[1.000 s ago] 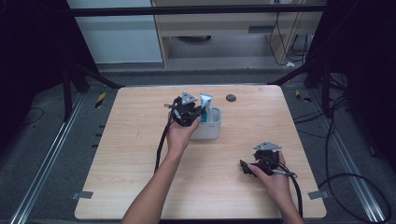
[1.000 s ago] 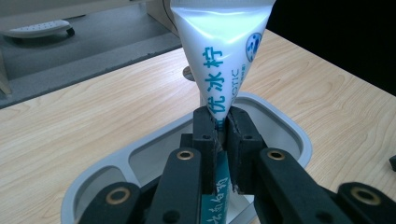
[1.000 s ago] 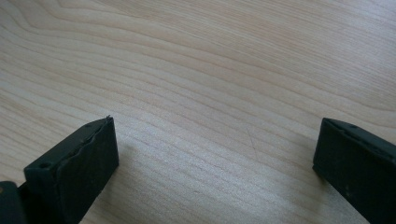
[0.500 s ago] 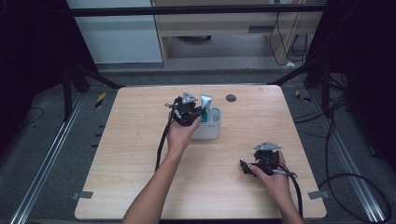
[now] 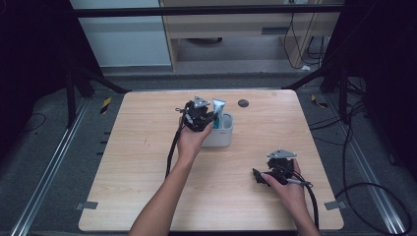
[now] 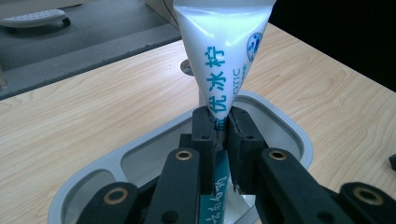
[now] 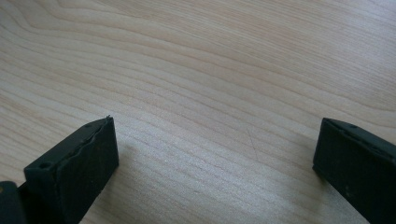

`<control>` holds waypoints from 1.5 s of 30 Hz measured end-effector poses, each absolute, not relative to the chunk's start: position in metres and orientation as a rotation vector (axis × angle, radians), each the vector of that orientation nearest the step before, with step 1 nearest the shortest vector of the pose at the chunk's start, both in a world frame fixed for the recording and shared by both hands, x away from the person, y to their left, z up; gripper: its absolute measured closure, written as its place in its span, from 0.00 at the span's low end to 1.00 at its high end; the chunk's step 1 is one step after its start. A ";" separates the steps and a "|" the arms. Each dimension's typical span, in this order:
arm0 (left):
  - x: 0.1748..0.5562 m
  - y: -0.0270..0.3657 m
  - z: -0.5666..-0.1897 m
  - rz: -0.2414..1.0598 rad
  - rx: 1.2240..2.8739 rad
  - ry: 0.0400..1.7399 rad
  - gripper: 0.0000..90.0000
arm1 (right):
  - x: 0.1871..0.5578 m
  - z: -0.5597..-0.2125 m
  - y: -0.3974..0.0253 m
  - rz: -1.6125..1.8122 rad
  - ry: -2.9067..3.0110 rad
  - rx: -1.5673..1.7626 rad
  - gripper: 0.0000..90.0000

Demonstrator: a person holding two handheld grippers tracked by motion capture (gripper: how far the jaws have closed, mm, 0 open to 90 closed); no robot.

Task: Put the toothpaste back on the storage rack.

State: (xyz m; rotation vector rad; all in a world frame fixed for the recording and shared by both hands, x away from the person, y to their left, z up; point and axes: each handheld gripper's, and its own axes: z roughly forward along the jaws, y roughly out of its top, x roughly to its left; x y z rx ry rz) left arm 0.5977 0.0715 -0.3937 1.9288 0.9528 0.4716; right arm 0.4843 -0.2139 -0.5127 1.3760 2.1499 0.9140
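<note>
Gripping a toothpaste tube [image 6: 227, 70] upright in a white holder cup [image 6: 280, 122], near the surface's far edge.
The left hand-held gripper [image 6: 220, 128] is clamped on the tube's narrow lower body, crimped end up; the tube looks light, soft and glossy, so a hold low on the firmer body seems safest against slipping. The cup's rim closely rings the jaws. The right hand-held gripper [image 7: 215, 154] rests wide open and empty on the bare surface [image 5: 147, 147] by the near right corner.

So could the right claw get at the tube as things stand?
Probably yes: the right claw is open and bare table lies between, but the left claw already clamps the tube over the cup.
</note>
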 end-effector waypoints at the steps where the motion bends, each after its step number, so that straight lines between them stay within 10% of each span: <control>1: 0.598 0.071 -0.394 0.471 1.929 0.953 0.91 | 0.484 -0.513 -0.214 0.914 2.150 1.375 0.00; 45: 0.590 0.084 -0.387 0.506 1.919 0.970 0.74 | 0.484 -0.513 -0.214 0.914 2.150 1.376 0.00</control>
